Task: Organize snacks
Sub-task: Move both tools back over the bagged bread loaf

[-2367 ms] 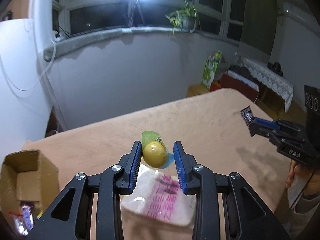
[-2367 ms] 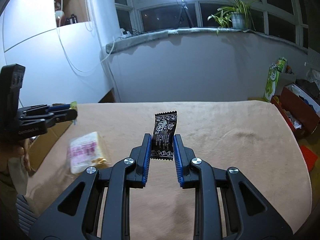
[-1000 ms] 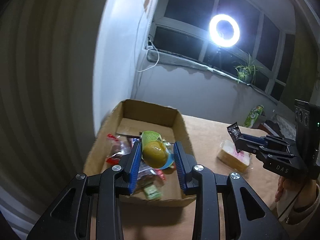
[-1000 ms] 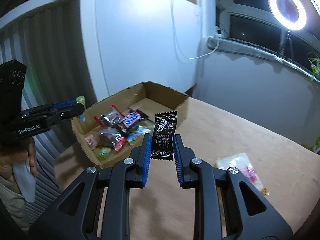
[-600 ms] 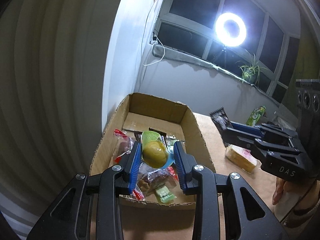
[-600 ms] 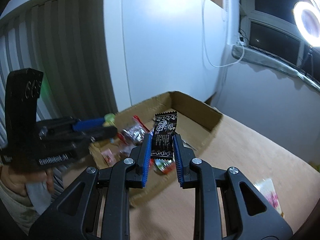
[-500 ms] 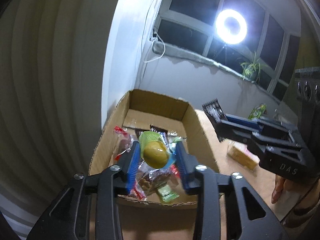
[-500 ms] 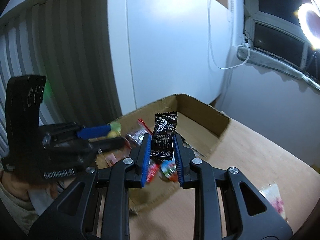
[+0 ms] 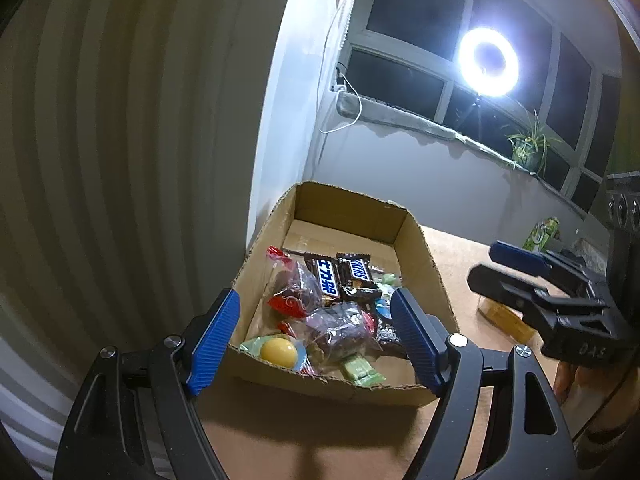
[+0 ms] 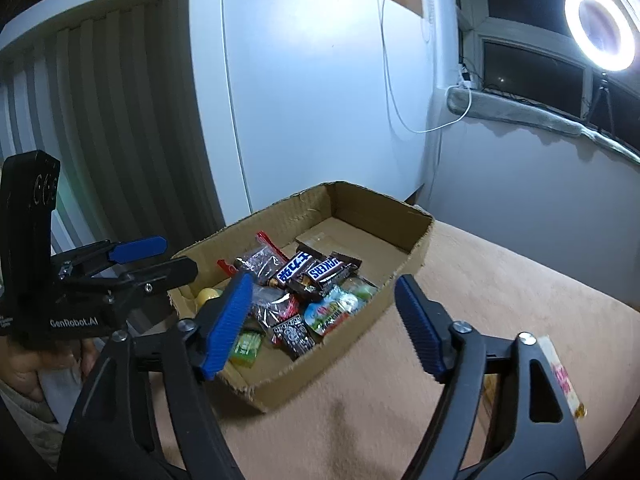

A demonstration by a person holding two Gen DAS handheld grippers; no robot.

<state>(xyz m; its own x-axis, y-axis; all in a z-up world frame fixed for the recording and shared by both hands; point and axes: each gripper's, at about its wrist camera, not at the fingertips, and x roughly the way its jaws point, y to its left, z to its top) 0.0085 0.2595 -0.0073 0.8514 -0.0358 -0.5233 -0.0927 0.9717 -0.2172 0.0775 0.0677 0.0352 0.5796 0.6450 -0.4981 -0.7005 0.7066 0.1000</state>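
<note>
Two black grippers with blue pads, left [image 9: 316, 336] and right [image 10: 324, 320], hang spread wide and empty over the open brown cardboard box [image 10: 416, 252] on the tan tablecloth [image 10: 500, 292]. Inside, the round yellow jelly cup [image 9: 279, 351] lies at the near wall; the black printed wrapper [image 10: 294, 336] lies flat, long axis slanting toward the near-right wall.

A tan cloth-covered table [image 10: 500, 300] carries a cardboard box [image 10: 416, 248] and a packaged bread slice [image 10: 560, 376].
</note>
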